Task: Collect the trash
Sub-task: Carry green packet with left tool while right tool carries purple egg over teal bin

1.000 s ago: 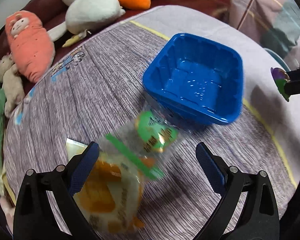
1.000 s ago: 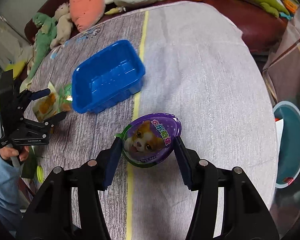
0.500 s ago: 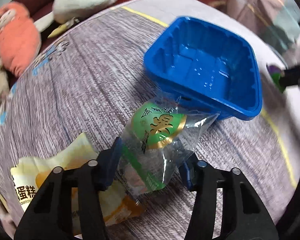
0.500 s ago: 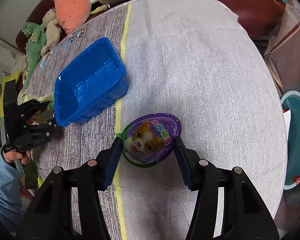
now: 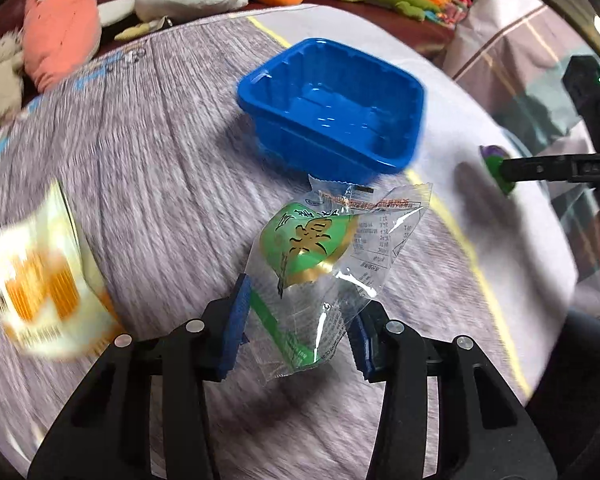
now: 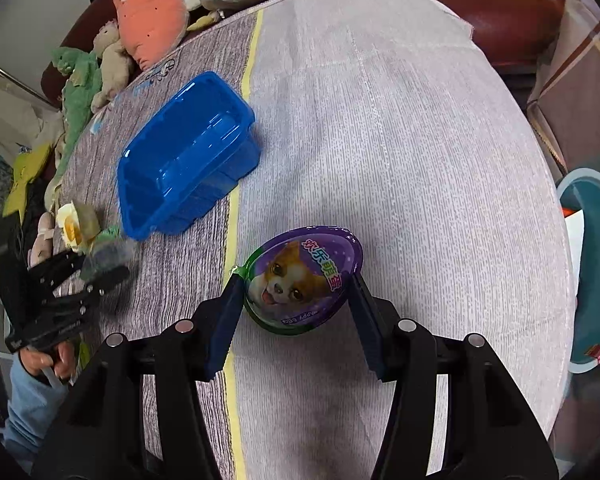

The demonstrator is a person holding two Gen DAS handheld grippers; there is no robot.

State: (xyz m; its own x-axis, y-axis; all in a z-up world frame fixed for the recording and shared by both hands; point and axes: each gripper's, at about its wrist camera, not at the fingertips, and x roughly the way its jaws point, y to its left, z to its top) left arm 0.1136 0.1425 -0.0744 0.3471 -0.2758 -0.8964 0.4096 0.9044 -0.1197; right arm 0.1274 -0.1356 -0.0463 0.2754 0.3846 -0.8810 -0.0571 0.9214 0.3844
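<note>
- below, left gripper [image 5: 300, 320]: jaws have just been closing and now pinch a clear wrapper [image 5: 332, 264] with a green label, its upper end standing free above the cloth [image 5: 160, 184].
- right gripper [image 6: 296, 300]: jaws half closed on a purple egg pack [image 6: 304, 276] printed with a puppy, held over the cloth's yellow stripe [image 6: 230, 216].
- blue tray [image 5: 332, 108]: empty, resting on the cloth just beyond the wrapper, between the two grippers.
- yellow wrapper [image 5: 44, 280]: blurred, lying on the cloth left of the left gripper.
- plush toys [image 5: 60, 20]: lined up along the far edge.
- teal bin [image 6: 592, 268]: at the right, beside the table.
</note>
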